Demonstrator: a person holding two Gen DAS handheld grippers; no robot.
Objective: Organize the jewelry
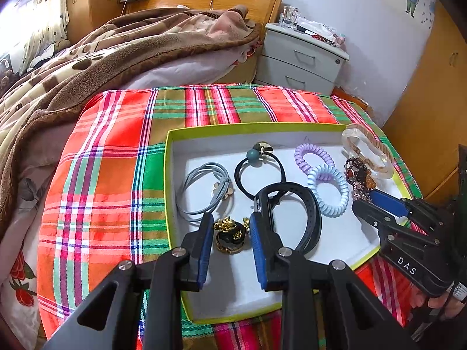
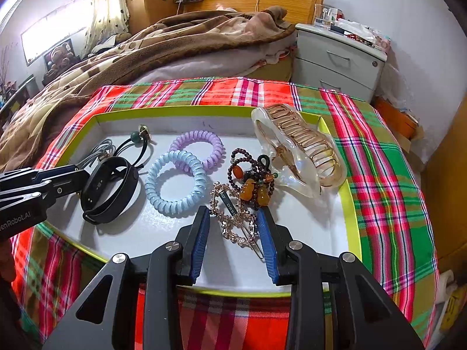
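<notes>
A white tray with a lime rim [image 1: 167, 175] [image 2: 353, 218] lies on the plaid cloth and holds the jewelry. My left gripper [image 1: 231, 218] [image 2: 77, 179] hovers open over a gold and black ornament [image 1: 232, 237], beside a black wristband [image 1: 306, 213] [image 2: 111, 189]. My right gripper [image 2: 233, 211] [image 1: 363, 199] is open around a rhinestone hair clip [image 2: 233, 221] that lies flat on the tray. Also in the tray are a blue coil tie [image 2: 175, 186], a purple coil tie [image 2: 201, 145], a beaded bracelet with amber gourds [image 2: 254, 180], a clear claw clip [image 2: 297, 151], a black bead tie [image 1: 259, 172] and a grey tie [image 1: 201, 192].
The plaid cloth [image 1: 102, 175] covers a raised surface at the foot of a bed with a brown blanket [image 1: 116, 49]. A grey nightstand [image 1: 300, 58] stands behind on the right, and a wooden cupboard [image 1: 432, 102] lines the right side.
</notes>
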